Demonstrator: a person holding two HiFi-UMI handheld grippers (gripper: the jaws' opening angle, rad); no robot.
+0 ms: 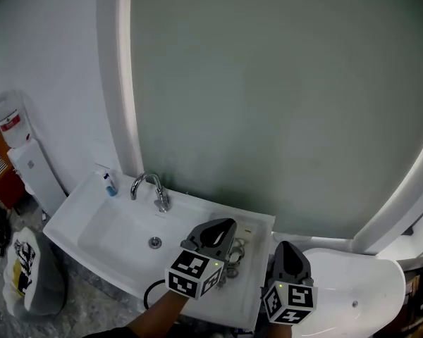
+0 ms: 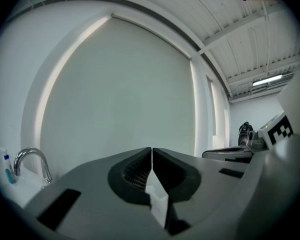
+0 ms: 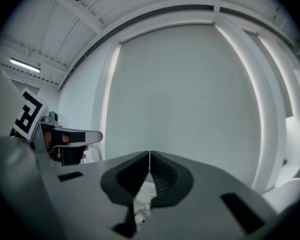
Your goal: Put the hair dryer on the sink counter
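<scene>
Hair dryer lay on the sink counter, on the flat part right of the basin and close to the back wall. Only a small bit showed in the head view: a pale grey, slightly shiny piece with what looked like curled cord. The rest sat behind the left gripper, so its shape and colour could not be told fully. A black cable looped at the counter's front edge near that gripper's marker cube; whether it joined the dryer could not be told.

Left gripper was closed, jaws tip to tip with nothing between them, held up above the counter and clear of the dryer. Right gripper was also closed and empty, just beside the left one, at the counter's right end.

Chrome faucet stood behind the basin, with a small white-and-blue bottle at the back left corner. A big arched mirror filled the wall above.
</scene>
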